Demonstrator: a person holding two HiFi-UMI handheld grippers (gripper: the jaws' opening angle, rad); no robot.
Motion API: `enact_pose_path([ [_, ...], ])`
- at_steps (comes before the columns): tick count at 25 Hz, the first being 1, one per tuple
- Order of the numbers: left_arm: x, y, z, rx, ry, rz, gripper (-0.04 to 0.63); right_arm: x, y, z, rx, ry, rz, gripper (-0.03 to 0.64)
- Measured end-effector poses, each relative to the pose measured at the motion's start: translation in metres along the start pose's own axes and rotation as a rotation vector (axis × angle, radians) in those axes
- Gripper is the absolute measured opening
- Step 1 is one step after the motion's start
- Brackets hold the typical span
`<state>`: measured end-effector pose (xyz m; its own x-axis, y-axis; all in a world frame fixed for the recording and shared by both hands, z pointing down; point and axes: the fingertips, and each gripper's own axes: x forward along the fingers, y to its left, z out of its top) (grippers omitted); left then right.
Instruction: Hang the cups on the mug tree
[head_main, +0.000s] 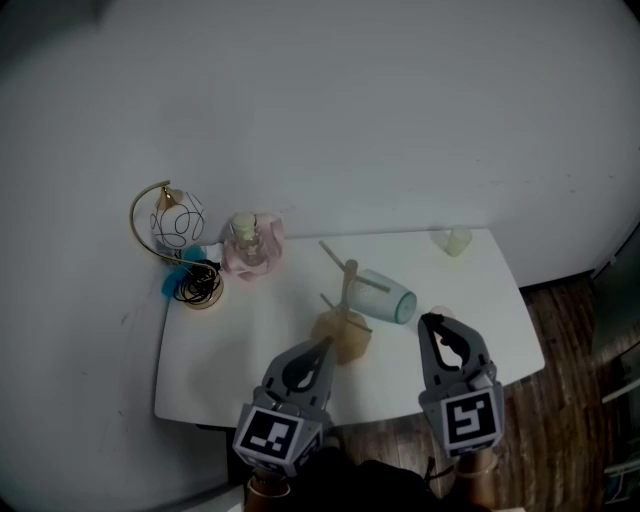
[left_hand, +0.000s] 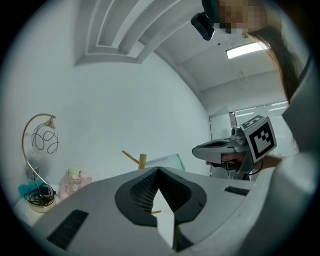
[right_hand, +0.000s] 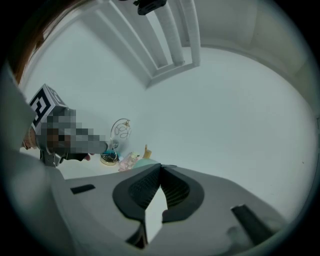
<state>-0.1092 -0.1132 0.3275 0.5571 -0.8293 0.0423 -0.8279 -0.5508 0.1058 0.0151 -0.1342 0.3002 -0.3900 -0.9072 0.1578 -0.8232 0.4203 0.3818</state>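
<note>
White surface (head_main: 250, 370) against a bare wall. Mug tree (head_main: 345, 300) mid-surface, green cup (head_main: 385, 297) on its right peg, pale cup (head_main: 457, 241) loose at the far right corner. Left gripper (head_main: 318, 348) and right gripper (head_main: 432, 322) are both pressed together, empty. Risk: left tip sits just beside the tree base, so a nudge could tip it or shake the cup off.

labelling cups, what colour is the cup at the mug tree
Pale, see-through teal green; the cup shows best in the head view.
</note>
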Motion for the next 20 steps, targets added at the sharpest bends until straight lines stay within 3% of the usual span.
enact_pose_path([
  [15, -0.006, -0.073, 0.003, -0.008, -0.012, 0.027, 0.0, -0.062, -0.019, -0.017, 0.03, -0.045, 0.04, 0.0],
  [20, -0.011, -0.099, -0.001, 0.001, -0.011, 0.033, 0.0, -0.088, -0.027, -0.031, 0.098, -0.05, 0.029, -0.002],
])
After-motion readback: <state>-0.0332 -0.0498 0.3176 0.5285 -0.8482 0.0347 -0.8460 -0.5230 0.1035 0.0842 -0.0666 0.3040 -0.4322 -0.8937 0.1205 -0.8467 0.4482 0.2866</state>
